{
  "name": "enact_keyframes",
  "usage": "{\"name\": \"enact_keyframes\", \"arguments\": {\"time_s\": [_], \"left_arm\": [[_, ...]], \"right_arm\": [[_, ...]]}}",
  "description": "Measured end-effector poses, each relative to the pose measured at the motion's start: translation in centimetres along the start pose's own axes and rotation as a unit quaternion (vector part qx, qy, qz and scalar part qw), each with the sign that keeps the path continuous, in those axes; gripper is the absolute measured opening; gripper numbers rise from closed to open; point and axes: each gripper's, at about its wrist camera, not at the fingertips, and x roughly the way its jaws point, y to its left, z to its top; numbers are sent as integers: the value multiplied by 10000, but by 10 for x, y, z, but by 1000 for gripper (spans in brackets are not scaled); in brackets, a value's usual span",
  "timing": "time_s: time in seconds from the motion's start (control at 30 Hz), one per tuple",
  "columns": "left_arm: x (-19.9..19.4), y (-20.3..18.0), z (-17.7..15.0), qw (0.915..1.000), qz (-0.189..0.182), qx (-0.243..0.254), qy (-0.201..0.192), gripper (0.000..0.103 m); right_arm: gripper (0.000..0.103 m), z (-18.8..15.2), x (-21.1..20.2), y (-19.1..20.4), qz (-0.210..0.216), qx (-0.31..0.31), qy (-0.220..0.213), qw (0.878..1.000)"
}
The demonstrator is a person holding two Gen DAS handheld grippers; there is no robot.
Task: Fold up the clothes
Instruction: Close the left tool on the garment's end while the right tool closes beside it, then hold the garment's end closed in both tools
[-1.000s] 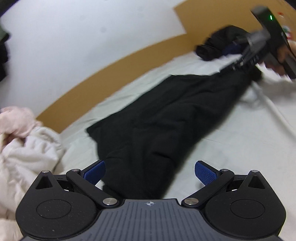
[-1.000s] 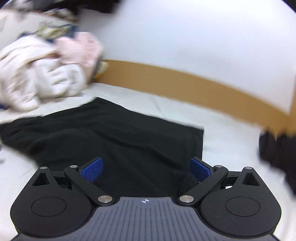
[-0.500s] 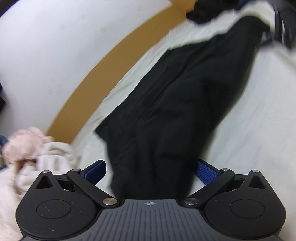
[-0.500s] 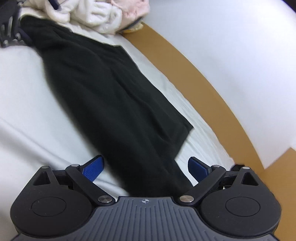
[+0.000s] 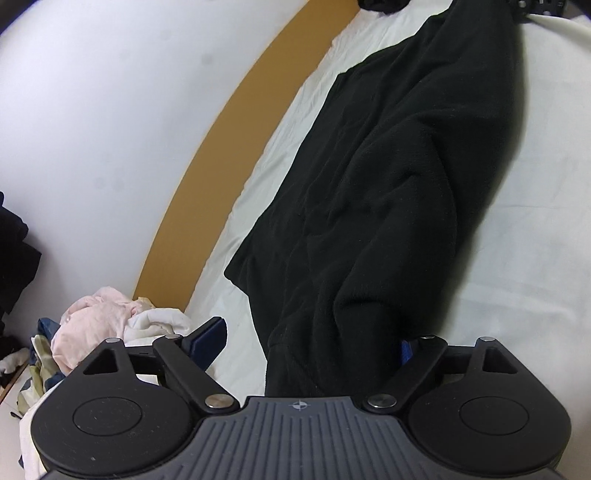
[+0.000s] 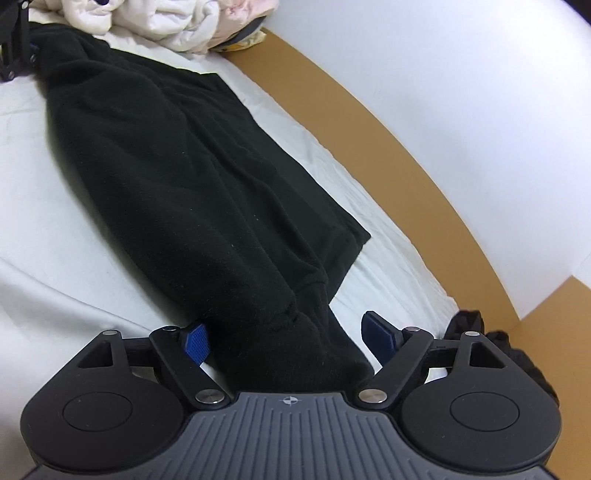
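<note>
Your left gripper (image 5: pixel 306 343) and right gripper (image 6: pixel 286 338) both stand spread wide, one at each end of the black garment (image 5: pixel 388 192), cloth lying between the fingers unclamped. It stretches toward twelve o'clock across the white sheet (image 6: pixel 44 236). At eleven o'clock lies a pale laundry pile (image 6: pixel 155 18).

bare white sheet (image 6: pixel 55 229) beside black garment (image 6: pixel 166 158), laundry pile (image 6: pixel 166 18) blocking far end
</note>
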Motion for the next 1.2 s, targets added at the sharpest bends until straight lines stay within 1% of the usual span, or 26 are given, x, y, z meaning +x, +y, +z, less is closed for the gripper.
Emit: {"name": "enact_keyframes", "arguments": {"time_s": [0.1, 0.13, 0.2, 0.23, 0.27, 0.3, 0.4, 0.43, 0.47, 0.5, 0.53, 0.57, 0.6, 0.73, 0.83, 0.87, 0.97, 1.07, 1.13, 1.2], "left_arm": [[0, 5, -6, 10000, -11, 39, -25, 87], [1, 7, -8, 10000, -30, 60, -35, 87], [5, 10, -10, 9995, -258, -200, -30, 77], [7, 13, -11, 9979, -402, -502, 43, 68], [8, 12, -12, 9968, -380, -709, 3, 64], [7, 10, -14, 9965, -352, -753, -79, 61], [3, 7, -14, 9957, -341, -853, -86, 50], [2, 6, -12, 9958, -363, -837, -90, 43], [1, 3, -11, 9958, -381, -825, -97, 36], [3, 1, -10, 9956, -390, -842, -111, 33], [4, -1, -10, 9954, -400, -860, -125, 27], [6, -3, -9, 9950, -411, -894, -140, 22], [7, -2, -10, 9940, -429, -993, -161, 21], [12, 2, -15, 9893, -515, -1333, -279, 21], [15, 7, -20, 9835, -659, -1647, -360, 21], [16, 10, -22, 9806, -726, -1778, -381, 22], [22, 23, -29, 9683, -1015, -2244, -410, 25], [26, 32, -35, 9575, -1254, -2564, -412, 25], [26, 30, -33, 9599, -1192, -2505, -404, 25], [25, 25, -29, 9640, -1080, -2399, -374, 25]], "right_arm": [[85, -3, -1, -4, 42, -362, 35, 9993], [85, 1, 0, 0, 24, -477, 54, 9988], [83, 5, 2, 4, -34, -575, 67, 9983], [83, 5, 3, 6, -73, -597, 54, 9982], [85, 5, 4, 5, -67, -615, 50, 9981], [86, 5, 5, 5, -58, -633, 47, 9980], [86, 5, 6, 3, -31, -686, 37, 9976], [85, 6, 6, 6, -60, -756, 37, 9971], [78, 8, 6, 8, -80, -814, 35, 9966], [62, 7, 4, 12, -57, -859, 21, 9963], [51, 6, 1, 19, 2, -882, -4, 9961], [30, 3, 0, 25, 80, -888, -54, 9960], [24, 3, 0, 27, 74, -873, -62, 9961], [26, 3, -1, 31, 34, -811, -86, 9967], [26, 0, 0, 25, 65, -534, -127, 9985], [27, -1, -1, 23, 106, -424, -134, 9990], [28, -4, -2, 18, 147, -154, -180, 9996], [28, -4, 1, 15, 145, -87, -188, 9997], [28, -1, 4, 15, 117, -75, -136, 9998], [28, 1, 8, 15, 82, -27, -107, 9999]]}}
